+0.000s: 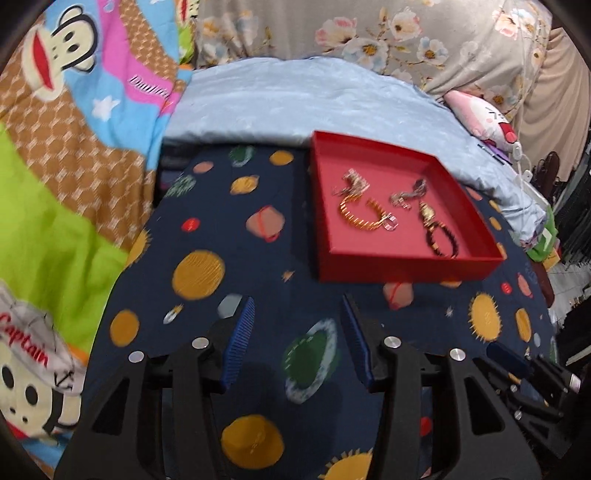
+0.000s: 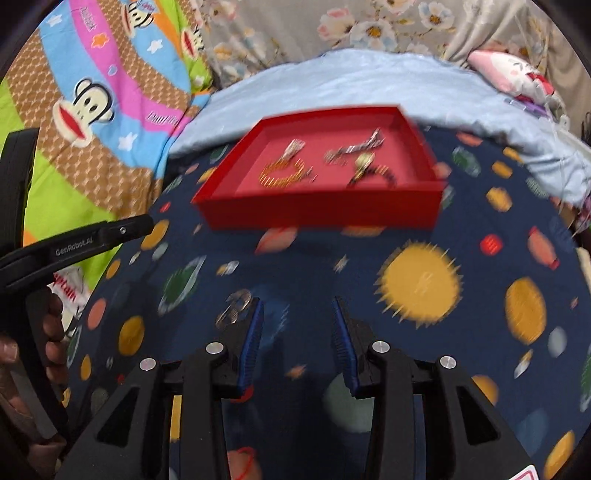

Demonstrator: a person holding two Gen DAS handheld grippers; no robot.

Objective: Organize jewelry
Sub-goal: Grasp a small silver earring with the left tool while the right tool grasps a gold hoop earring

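A navy planet-print cloth is spread mid-frame; a monkey-print blanket is seen upper left, a floral pillow along the top.

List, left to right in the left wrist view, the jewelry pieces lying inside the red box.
Gold bangle → silver clip piece → black bracelet with gold clasp, all in the red box.
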